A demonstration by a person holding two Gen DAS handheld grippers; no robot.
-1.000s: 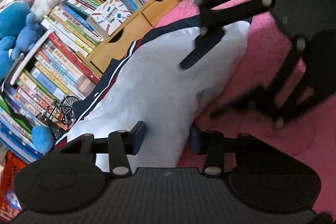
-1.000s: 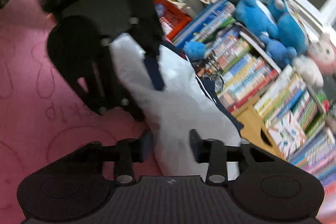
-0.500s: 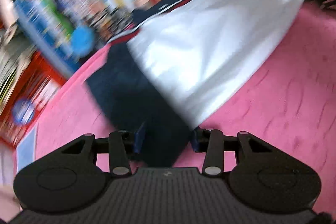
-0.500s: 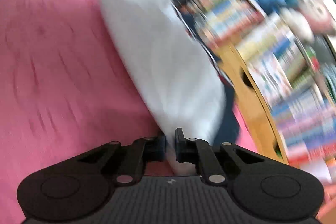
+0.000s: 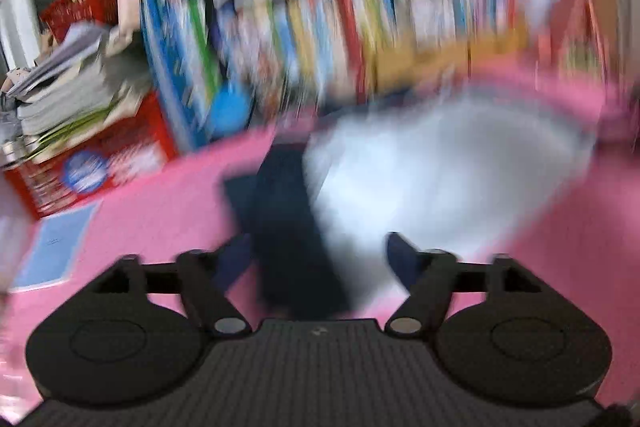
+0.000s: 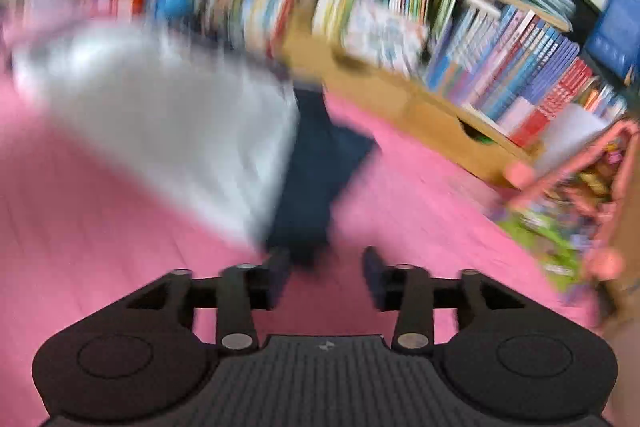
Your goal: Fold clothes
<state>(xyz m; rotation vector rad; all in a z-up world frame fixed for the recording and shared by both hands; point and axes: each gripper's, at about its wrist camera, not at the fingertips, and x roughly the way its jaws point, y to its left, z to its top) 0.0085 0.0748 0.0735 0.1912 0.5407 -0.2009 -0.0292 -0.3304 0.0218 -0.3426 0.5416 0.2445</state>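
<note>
Left wrist view, blurred: the left gripper [image 5: 316, 255] has its jaws wide and opening, clamping nothing; the navy part of the garment [image 5: 440, 171] lies between them on the pink mat [image 5: 160, 203], its white body beyond, before the books [image 5: 320, 39].

Right wrist view: the right gripper [image 6: 326, 275] is opening too, its pads clear of the navy sleeve just ahead.

Crowded bookshelves [image 6: 500, 67] rise behind a pink surface [image 6: 100, 227].

Soft white-and-navy cloth garment [image 5: 440, 179] on a matt pink mat [image 5: 152, 203]; wooden shelf [image 6: 420, 107], glossy paper books [image 6: 520, 67].
</note>
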